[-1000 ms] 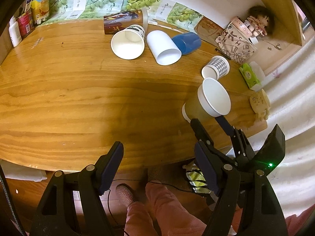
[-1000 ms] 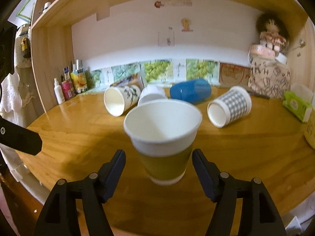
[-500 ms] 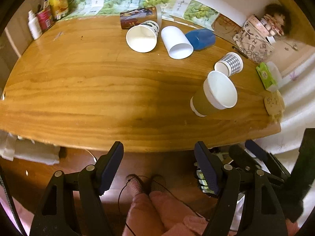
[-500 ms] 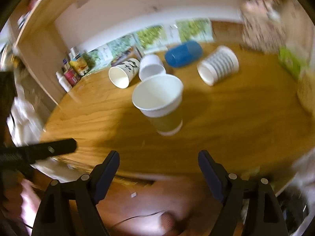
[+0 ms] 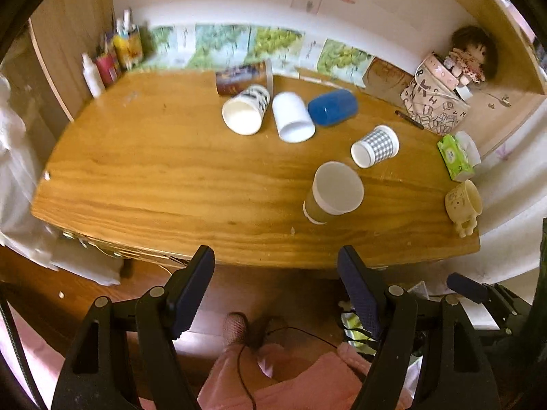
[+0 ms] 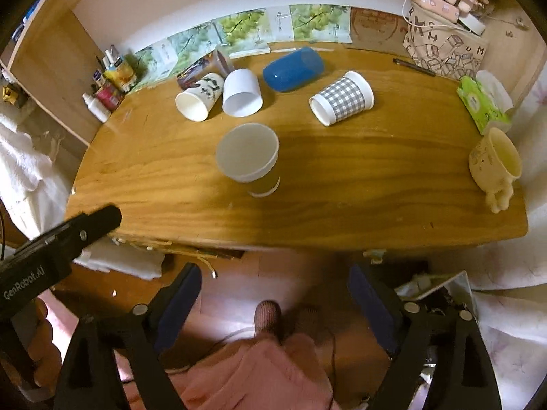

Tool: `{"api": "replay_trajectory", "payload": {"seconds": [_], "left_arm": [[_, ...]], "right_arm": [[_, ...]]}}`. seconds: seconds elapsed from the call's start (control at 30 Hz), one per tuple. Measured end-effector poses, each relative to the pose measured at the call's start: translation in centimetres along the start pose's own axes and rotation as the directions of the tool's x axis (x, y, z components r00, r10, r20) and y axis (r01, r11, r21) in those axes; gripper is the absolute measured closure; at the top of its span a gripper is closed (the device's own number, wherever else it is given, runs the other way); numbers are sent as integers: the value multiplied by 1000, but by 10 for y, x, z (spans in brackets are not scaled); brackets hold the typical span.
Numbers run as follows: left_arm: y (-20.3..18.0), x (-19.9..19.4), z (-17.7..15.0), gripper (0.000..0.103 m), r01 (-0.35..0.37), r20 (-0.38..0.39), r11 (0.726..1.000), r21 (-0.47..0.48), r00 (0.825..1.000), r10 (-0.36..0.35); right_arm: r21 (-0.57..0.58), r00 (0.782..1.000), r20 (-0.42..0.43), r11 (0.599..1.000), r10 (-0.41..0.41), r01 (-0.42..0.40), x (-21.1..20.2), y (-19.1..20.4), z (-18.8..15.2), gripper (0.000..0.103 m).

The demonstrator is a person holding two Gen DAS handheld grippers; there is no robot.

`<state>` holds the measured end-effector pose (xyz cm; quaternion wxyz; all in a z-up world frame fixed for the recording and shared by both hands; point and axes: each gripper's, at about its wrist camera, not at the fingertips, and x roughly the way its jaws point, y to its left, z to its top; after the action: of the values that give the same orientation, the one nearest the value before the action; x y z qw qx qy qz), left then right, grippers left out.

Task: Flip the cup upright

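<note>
Olive cup (image 6: 251,160) stands upright, mouth up, near the front-middle of the table (image 6: 359,198), so that flip looks done. Both grippers are off the table w/ nothing in them: left gripper (image 5: 275,290) jaws spread wide, right gripper (image 6: 275,294) jaws likewise spread, both over the floor below the table edge. Left to do, if they count: checked cup (image 6: 342,102), white cup (image 6: 242,94), printed cup (image 6: 200,100) & blue cup (image 6: 294,68) lie on their sides farther back.

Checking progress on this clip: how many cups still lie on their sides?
5: brown printed cup, black-patterned paper cup, plain white cup, blue plastic cup, grey checked cup.
</note>
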<state>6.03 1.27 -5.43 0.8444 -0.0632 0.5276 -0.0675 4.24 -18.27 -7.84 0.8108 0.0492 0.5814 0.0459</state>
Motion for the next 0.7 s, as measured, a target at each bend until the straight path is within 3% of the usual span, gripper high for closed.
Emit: {"api": "replay_trajectory", "payload": {"seconds": [0.2, 0.3, 0.5, 0.6, 0.7], "left_arm": [[-13, -23, -6, 25, -80, 53, 996, 28, 995, 78], [-19, -36, -10, 15, -111, 116, 993, 47, 988, 105], [-22, -49, -14, 12, -122, 196, 992, 38, 974, 113], [-21, -50, -17, 7, -138, 221, 990, 28, 967, 129], [-23, -52, -17, 7, -156, 237, 987, 29, 961, 145]], "right_arm": [[-21, 998, 53, 999, -27, 28, -35, 7, -13, 13], [-26, 990, 128, 998, -53, 56, -50, 11, -17, 13], [-1, 973, 217, 997, -81, 83, -64, 10, -20, 13], [6, 971, 219, 996, -92, 93, -60, 9, -23, 0], [35, 970, 224, 995, -95, 90, -60, 4, -21, 0]]}}
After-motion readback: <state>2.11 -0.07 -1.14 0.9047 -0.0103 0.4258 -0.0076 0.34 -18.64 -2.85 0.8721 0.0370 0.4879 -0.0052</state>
